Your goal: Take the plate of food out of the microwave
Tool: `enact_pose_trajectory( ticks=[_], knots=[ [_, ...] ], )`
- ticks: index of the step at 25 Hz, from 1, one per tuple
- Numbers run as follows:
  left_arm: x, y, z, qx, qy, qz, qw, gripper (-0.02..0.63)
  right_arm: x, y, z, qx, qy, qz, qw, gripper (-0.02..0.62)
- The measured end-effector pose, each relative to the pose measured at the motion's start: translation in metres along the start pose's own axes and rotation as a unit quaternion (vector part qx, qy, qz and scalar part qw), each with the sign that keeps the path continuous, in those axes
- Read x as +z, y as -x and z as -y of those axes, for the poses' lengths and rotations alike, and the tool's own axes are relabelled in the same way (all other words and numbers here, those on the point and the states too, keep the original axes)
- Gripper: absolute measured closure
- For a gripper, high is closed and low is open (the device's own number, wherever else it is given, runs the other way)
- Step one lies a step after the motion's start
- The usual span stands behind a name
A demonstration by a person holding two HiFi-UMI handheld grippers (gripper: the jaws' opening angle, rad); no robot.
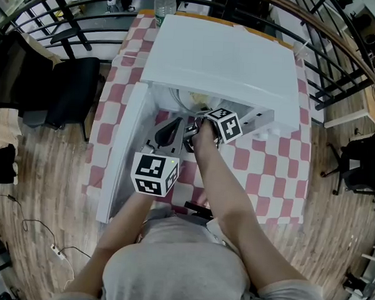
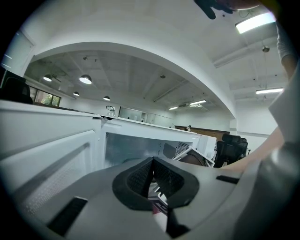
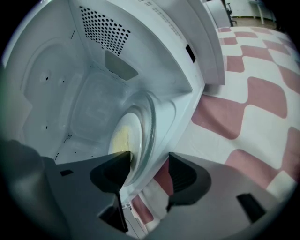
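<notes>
White microwave [image 1: 223, 60] stands on the red-and-white checked desk [image 1: 262, 169], with its door [image 1: 122, 149] swung open to the left. The plate of food [image 3: 123, 136] lies inside on the glass turntable [image 3: 151, 117]. Its near rim sits between the parted, unclamped jaws of the right tool [image 3: 149, 159], and the left tool [image 2: 153, 161] is clenched empty before the opening.

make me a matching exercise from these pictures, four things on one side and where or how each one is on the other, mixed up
Things:
1 plate of food
2 microwave door
3 bottle
4 left claw

Place or state:
A shut
B swung open
C inside the microwave
D behind the microwave

Pairs: 1-C, 2-B, 3-D, 4-A
</notes>
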State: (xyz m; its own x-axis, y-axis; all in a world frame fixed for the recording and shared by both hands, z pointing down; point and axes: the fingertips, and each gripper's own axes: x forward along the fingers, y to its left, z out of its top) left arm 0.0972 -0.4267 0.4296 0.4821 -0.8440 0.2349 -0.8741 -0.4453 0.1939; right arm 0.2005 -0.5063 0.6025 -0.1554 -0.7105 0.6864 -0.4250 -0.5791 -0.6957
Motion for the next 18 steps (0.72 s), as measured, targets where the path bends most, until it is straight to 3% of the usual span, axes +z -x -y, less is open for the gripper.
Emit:
enact_pose_trajectory(
  ticks=[8, 18],
  knots=[
    [0.004, 0.004, -0.001, 0.004, 0.002, 0.007, 1.0, 0.602, 0.001, 0.011, 0.001, 0.013, 0.004, -0.007, 1.0, 0.394],
    [0.0, 0.01, -0.005, 0.011, 0.013, 0.006, 0.9998, 0.601, 0.0, 0.018, 0.002, 0.057, -0.041, -0.025, 0.997, 0.469]
  ],
)
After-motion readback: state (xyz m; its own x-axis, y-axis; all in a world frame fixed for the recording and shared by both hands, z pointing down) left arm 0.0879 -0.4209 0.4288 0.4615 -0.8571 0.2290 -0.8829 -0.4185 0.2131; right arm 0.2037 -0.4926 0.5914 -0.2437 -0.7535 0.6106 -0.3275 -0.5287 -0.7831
